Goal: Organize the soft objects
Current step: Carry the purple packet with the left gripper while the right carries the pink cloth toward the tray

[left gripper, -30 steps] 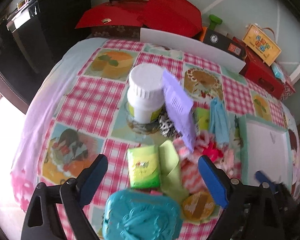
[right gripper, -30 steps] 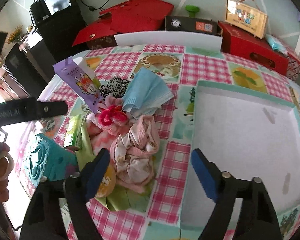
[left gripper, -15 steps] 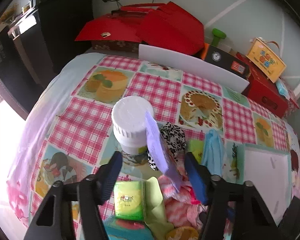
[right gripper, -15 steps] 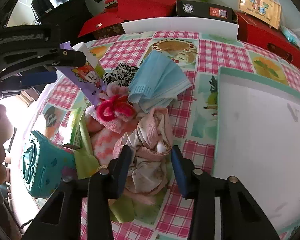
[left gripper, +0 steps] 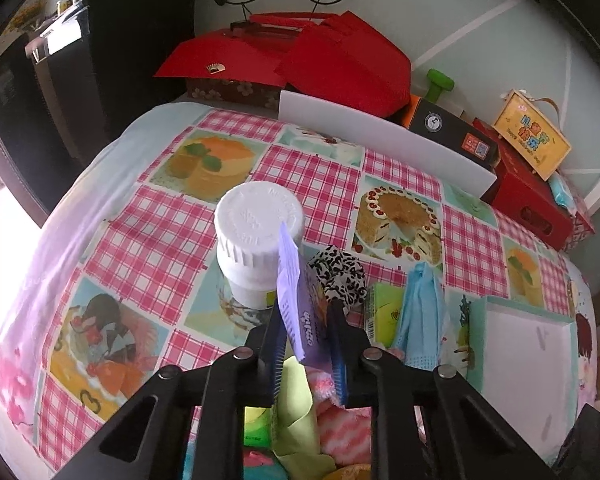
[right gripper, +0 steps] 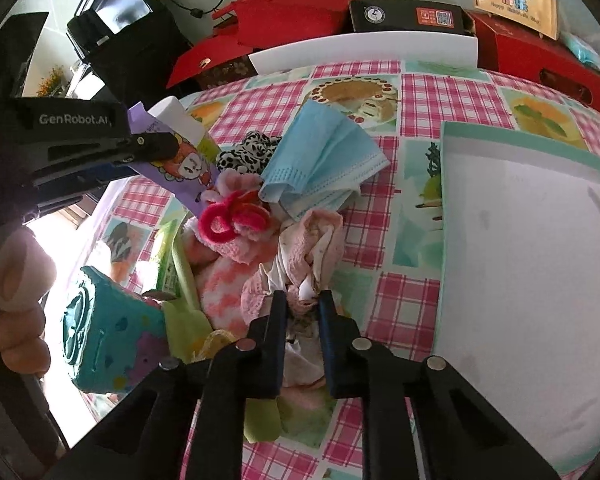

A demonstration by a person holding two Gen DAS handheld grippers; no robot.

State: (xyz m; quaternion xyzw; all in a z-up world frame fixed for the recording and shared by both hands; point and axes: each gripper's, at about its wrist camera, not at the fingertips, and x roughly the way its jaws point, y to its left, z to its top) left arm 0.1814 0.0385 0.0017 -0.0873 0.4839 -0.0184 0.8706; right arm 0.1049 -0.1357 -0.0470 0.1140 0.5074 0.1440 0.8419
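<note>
Closing on a flat purple printed packet [left gripper: 300, 312] beside the white-capped plastic jar [left gripper: 256, 240], the left gripper [left gripper: 306, 344] pinched it, while the right gripper [right gripper: 302, 316] was closing on a crumpled pink cloth [right gripper: 312, 248] in the pile on the checked tablecloth [left gripper: 160, 236].

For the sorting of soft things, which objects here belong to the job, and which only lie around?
Belong to the job:
- pink cloth, between the closing right gripper
- purple packet, between the closing left gripper
- blue face mask
- pink hair ties
- white tray

Just lying about:
- white jar
- teal box
- red boxes
</note>
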